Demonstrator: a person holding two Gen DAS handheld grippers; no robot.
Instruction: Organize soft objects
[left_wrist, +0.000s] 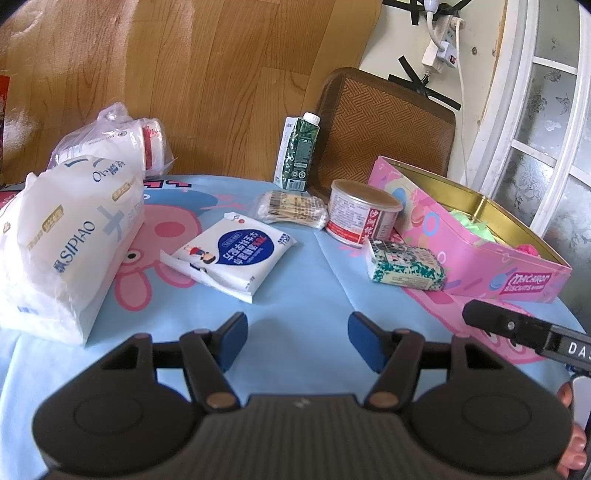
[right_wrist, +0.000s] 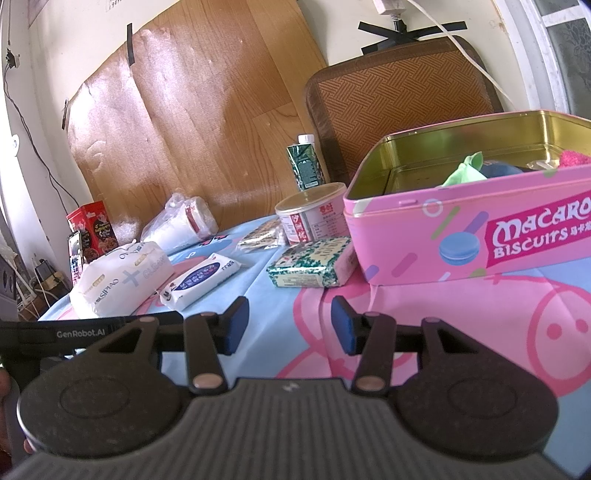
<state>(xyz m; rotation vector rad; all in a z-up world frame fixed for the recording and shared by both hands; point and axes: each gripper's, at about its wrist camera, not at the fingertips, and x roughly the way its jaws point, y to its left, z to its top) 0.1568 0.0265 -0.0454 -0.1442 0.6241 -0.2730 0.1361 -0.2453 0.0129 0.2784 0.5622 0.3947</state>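
Soft packs, left wrist view: large tissue pack (left_wrist: 62, 254) lies at far left; wet-wipe pack (left_wrist: 231, 253) lies mid-cloth; small green patterned pack (left_wrist: 406, 266) rests just beside the pink biscuit tin (left_wrist: 461, 240).
Left gripper (left_wrist: 299, 341): fingers released, nothing between them, poised over bare tablecloth (left_wrist: 314, 295), near side of the wipes.
Hard goods: carton (left_wrist: 299, 153) and can (left_wrist: 360, 212) stand at the far side.
Soft packs, right wrist view: green pack (right_wrist: 314, 267) touches the tin's (right_wrist: 424, 240) left corner; wipes (right_wrist: 201, 280) and tissues (right_wrist: 122, 282) lie further left.
Tin contents: green and pink soft items (right_wrist: 465, 171) already inside; lid off.
Right gripper (right_wrist: 290, 325): fingers released, empty, short of the green pack.
Step judged: between picks, sorting partly done.
Next move: advance to a remaining pack, close gently across its width, lift clear of the rim.
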